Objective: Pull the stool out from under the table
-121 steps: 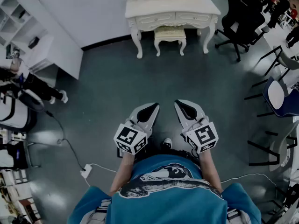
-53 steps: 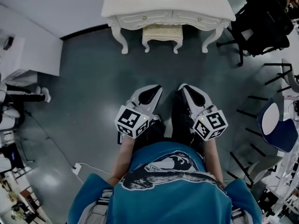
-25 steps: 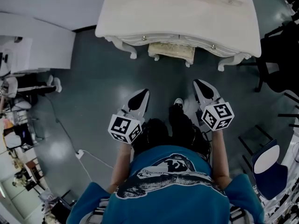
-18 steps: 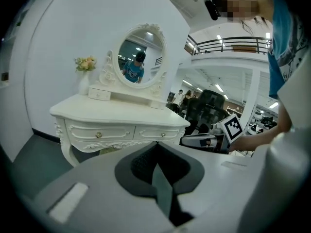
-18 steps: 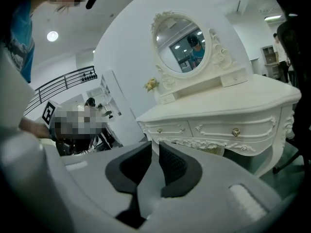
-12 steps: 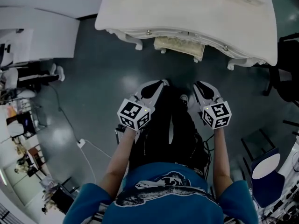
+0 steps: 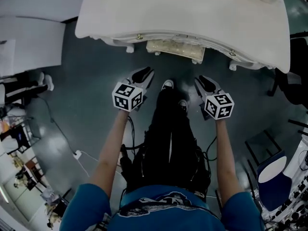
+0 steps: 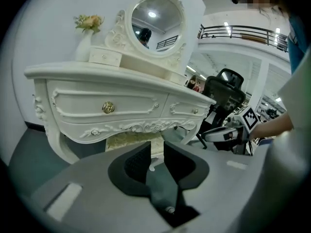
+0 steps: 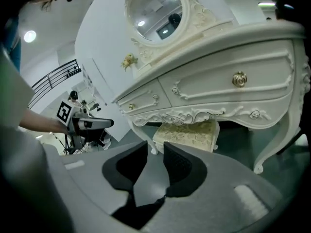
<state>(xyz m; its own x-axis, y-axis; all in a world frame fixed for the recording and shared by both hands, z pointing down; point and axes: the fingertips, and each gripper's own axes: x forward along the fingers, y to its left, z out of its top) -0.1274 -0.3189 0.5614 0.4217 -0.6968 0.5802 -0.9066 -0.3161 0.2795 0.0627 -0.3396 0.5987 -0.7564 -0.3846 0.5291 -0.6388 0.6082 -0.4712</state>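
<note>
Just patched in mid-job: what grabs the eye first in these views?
The ornate white dressing table fills the top of the head view, its round mirror standing on top. The cushioned stool sits tucked under it. The left gripper and right gripper hang just short of it, jaws opening with nothing between them.

Looks along the right gripper point(image 9: 154, 149), with dark jaws a little apart, opening, and nothing between them. Shows, past the gap, the stool point(image 9: 187, 132) with its cream patterned seat tucked under the white carved table point(image 9: 209, 89). Takes in a gold knob point(image 9: 238, 79) on the right drawer front, an oval mirror point(image 9: 155, 8) and a small flower vase point(image 9: 129, 60) on top. Catches, far left, the left gripper point(image 9: 109, 123) with its marker cube, held out level, jaws opening, too small to read further
</note>
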